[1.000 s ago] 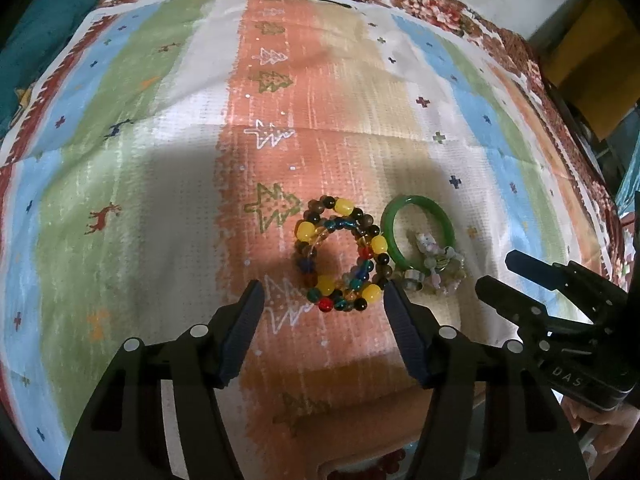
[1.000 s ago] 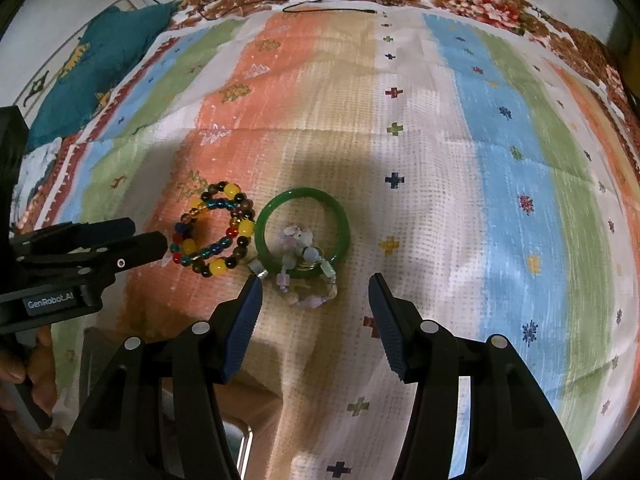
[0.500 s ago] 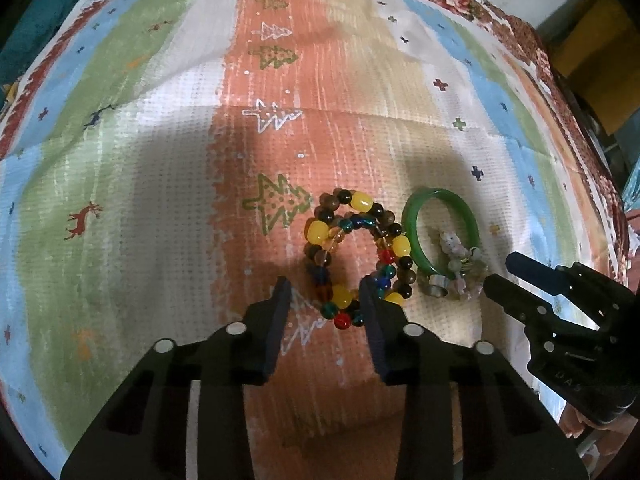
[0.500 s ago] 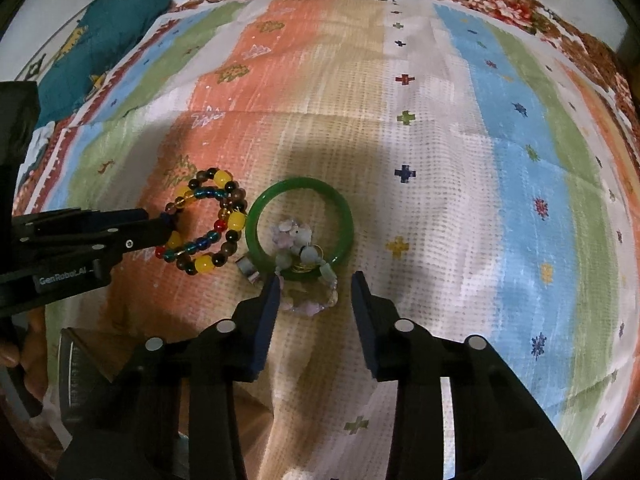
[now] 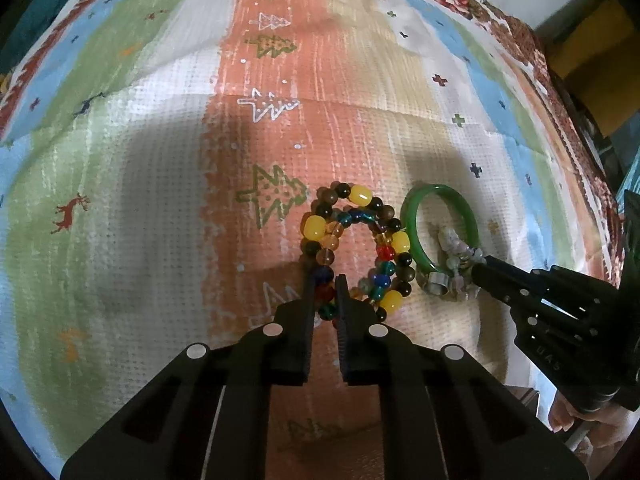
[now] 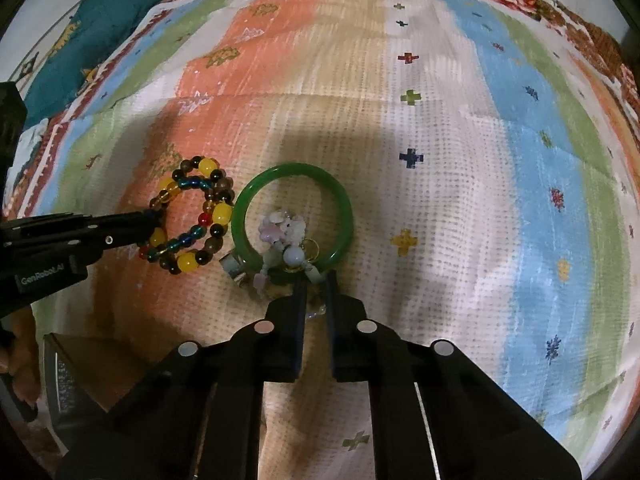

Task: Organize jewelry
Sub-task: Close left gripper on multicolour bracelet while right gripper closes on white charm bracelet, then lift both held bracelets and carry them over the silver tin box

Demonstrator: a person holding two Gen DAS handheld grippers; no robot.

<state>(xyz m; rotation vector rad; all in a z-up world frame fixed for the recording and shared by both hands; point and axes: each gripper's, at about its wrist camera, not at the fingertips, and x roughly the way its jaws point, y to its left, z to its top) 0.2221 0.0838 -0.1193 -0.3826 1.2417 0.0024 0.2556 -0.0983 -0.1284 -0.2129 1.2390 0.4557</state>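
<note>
Grasp step, both sides. Left gripper [image 5: 325,280] was pinched on the near strand of the beaded bracelets [image 5: 356,248], lower centre of frame. Right gripper [image 6: 314,280] was pinched on the pale charm bracelet [image 6: 286,246] lying across the green bangle [image 6: 294,220], centre frame. Next move, judged: lift each clear without snagging the neighbour. Surface: striped patterned cloth [image 6: 460,128]; teal cushion [image 6: 100,36] upper left.

The beaded bracelet [image 6: 188,220] lies on the cloth [image 6: 460,200], touching the bangle's [image 6: 294,174] left side.
</note>
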